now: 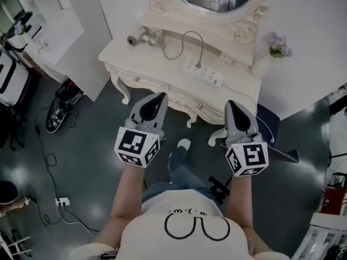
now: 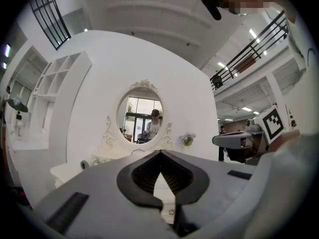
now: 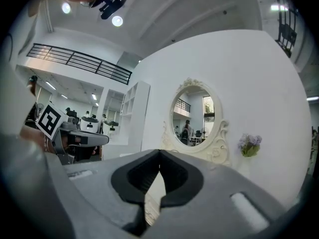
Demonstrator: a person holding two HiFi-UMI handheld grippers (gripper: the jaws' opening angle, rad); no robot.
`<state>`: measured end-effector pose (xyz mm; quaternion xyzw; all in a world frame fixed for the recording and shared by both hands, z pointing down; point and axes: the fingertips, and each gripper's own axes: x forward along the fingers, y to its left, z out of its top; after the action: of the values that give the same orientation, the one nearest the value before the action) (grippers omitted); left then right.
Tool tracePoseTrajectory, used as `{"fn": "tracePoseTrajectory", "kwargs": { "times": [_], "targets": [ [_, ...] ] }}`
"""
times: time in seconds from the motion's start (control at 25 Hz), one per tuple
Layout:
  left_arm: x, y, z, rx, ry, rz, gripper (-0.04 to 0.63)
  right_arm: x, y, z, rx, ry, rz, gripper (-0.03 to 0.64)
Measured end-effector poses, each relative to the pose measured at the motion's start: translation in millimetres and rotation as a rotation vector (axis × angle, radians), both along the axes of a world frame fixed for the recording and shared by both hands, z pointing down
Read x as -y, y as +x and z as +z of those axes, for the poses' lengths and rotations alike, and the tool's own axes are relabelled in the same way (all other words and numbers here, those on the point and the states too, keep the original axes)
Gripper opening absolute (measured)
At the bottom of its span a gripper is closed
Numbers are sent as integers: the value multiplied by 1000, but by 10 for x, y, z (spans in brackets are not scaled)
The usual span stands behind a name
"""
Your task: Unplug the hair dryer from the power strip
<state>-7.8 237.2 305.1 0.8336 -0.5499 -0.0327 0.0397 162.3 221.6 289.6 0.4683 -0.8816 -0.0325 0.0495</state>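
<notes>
bench (image 1: 135, 64): creamy white
power strip (image 1: 203, 72): white
hair dryer (image 1: 142, 37): grey
flowers (image 1: 279, 45): purple
floor (image 1: 92, 161): dark grey

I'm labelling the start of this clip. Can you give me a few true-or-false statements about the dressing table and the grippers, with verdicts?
1. The hair dryer lies on the dressing table. True.
2. The left gripper grips the plug. False: its jaws are shut on nothing, short of the table.
3. A cable runs from the hair dryer into the power strip. True.
4. The right gripper is wide open. False: it is shut and empty.
5. The flowers stand beside the hair dryer. False: they stand at the table's opposite end.
</notes>
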Motion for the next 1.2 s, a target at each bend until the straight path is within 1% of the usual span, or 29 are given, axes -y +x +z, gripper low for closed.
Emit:
{"fn": "tracePoseTrajectory", "kwargs": {
  "times": [0.08,0.16,0.36,0.44,0.52,0.56,0.6,0.64,0.72,0.84,0.96,1.04,1.12,1.2],
  "targets": [
    [233,-17,46,-22,-17,31,-2,263,-63,58,13,-11,-2,2],
    [487,-14,91,-28,-33,68,-2,531,-121,102,21,-19,-2,2],
    [1200,94,266,-1,-88,163,1,1222,-202,219,25,-48,10,2],
    [1502,158,339,10,-107,189,19,1508,-207,260,21,-59,15,2],
    [1782,230,418,16,-128,217,55,1778,-205,304,14,-73,20,2],
    [1909,268,468,19,-143,233,91,1903,-202,330,10,-82,22,2],
    [2026,306,530,23,-160,248,140,2021,-201,357,6,-91,24,2],
    [2132,341,604,29,-179,262,165,2130,-202,388,2,-100,25,2],
    [2316,404,782,42,-216,284,195,2326,-208,455,-6,-118,23,2],
    [2507,507,1081,63,-276,320,273,2559,-226,559,-20,-144,16,2],
    [2608,583,1322,81,-321,353,290,2677,-258,688,-34,-176,14,2],
    [2690,594,1427,81,-325,353,290,2730,-286,789,-24,-204,10,2],
    [2776,588,1512,78,-326,347,290,2781,-312,895,7,-239,8,2],
    [2845,588,1611,95,-337,353,290,2828,-338,1024,18,-276,10,2]
  ]
}}
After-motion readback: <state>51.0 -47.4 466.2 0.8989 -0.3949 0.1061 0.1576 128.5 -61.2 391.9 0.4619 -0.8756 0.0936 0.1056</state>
